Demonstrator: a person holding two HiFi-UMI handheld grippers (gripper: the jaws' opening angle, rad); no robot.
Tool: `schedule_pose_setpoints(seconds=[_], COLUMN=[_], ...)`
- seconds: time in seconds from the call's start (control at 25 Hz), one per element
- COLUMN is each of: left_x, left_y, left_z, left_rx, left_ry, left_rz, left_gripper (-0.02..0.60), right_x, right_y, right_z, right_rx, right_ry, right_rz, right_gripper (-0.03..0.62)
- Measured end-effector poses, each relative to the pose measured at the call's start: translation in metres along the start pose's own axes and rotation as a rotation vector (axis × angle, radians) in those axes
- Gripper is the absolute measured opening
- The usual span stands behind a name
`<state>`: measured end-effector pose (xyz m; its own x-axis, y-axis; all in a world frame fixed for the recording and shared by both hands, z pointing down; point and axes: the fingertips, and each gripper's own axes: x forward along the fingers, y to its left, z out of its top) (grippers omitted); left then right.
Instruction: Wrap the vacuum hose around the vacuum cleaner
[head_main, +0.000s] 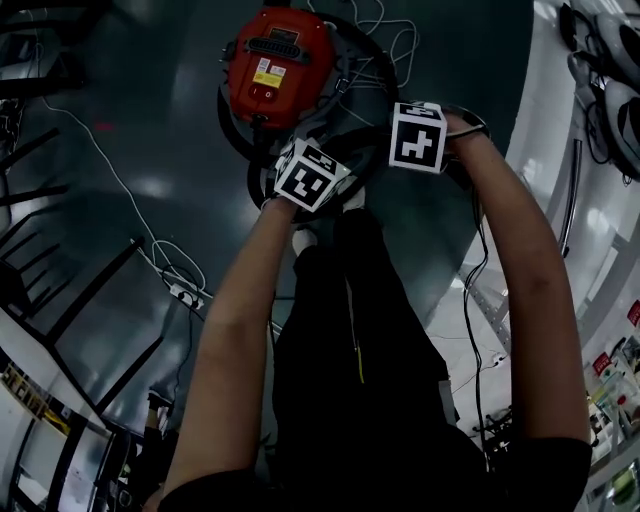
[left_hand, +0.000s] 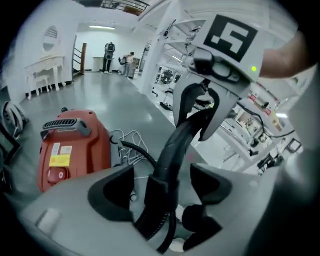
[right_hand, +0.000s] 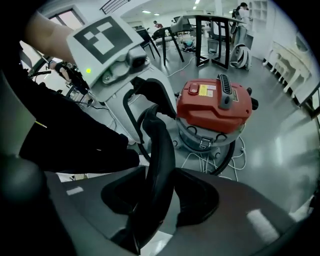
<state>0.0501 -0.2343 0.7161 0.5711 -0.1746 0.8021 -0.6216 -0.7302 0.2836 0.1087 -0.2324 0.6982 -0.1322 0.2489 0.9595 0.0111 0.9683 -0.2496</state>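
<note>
The red vacuum cleaner (head_main: 278, 65) stands on the grey floor ahead of me, and its black hose (head_main: 365, 60) curls round its base. In the left gripper view the hose's ribbed cuff (left_hand: 159, 200) runs between the jaws of my left gripper (left_hand: 162, 187); a gap shows on each side, so it is open. My right gripper (right_hand: 160, 192) is shut on the hose's smooth curved end (right_hand: 159, 150). Both grippers hang close together just in front of the vacuum, left (head_main: 312, 178) below and right (head_main: 420, 138) slightly higher.
A white power cord (head_main: 385, 35) lies tangled behind the vacuum. Black chair frames (head_main: 90, 300) and a power strip (head_main: 185, 293) are at the left. White racks (head_main: 590, 150) line the right side. My own dark legs (head_main: 350, 330) are directly below the grippers.
</note>
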Motion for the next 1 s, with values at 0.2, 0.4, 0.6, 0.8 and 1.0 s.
schedule_pose_setpoints(seconds=[0.2, 0.4, 0.6, 0.8, 1.0], left_x=[0.021, 0.032, 0.036, 0.038, 0.036], left_y=[-0.004, -0.009, -0.012, -0.005, 0.005], left_z=[-0.002, -0.009, -0.011, -0.017, -0.015], left_rx=[0.105, 0.017, -0.021, -0.133, -0.352], left_ry=[0.121, 0.151, 0.191, 0.232, 0.201], left_rz=[-0.08, -0.147, -0.161, -0.139, -0.116], left_gripper=[0.348, 0.227, 0.224, 0.224, 0.227], right_x=[-0.018, -0.029, -0.023, -0.017, -0.041], right_y=[-0.001, -0.007, -0.01, -0.028, -0.063], right_z=[0.003, 0.006, 0.001, 0.004, 0.031], right_rx=[-0.077, -0.107, -0.152, -0.219, -0.196], right_ry=[-0.026, -0.043, -0.005, 0.033, -0.089], right_rz=[0.036, 0.067, 0.079, -0.062, -0.258], right_gripper=[0.189, 0.192, 0.198, 0.206, 0.282])
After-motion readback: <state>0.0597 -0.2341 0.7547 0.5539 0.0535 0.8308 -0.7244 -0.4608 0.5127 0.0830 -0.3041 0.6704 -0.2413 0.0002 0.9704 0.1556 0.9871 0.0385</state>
